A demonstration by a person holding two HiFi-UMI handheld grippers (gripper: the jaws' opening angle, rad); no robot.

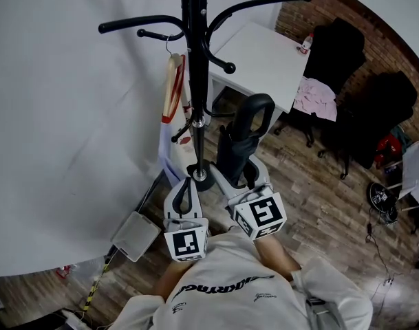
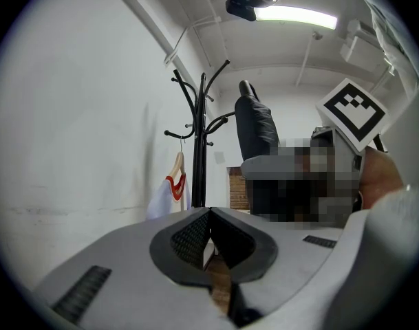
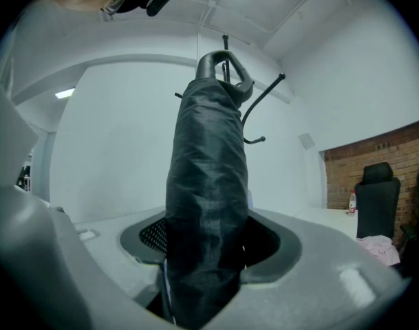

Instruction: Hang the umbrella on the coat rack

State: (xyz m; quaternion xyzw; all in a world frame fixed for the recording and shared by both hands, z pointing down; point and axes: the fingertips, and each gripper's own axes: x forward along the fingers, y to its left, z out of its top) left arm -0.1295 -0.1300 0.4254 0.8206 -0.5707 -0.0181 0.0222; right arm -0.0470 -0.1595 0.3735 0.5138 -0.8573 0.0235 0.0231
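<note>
A black folded umbrella [image 1: 238,143] stands upright in my right gripper [image 1: 238,175], whose jaws are shut on its lower body. Its curved handle [image 1: 255,110] points up, close to the right of the black coat rack [image 1: 194,60]. In the right gripper view the umbrella [image 3: 208,177] fills the gap between the jaws, and the rack's hooks [image 3: 265,90] show just behind its handle. My left gripper [image 1: 187,181] is shut and holds nothing, level with the rack's base. In the left gripper view its tips [image 2: 210,210] touch, with the rack [image 2: 199,143] ahead.
A hanger with a white and red garment [image 1: 172,95] hangs on the rack's left side. A white table [image 1: 261,57] stands behind, with black chairs [image 1: 336,47], a pink cloth [image 1: 316,96] and a bottle [image 1: 306,43]. A white wall [image 1: 65,115] is at left; a grey box [image 1: 135,236] lies on the floor.
</note>
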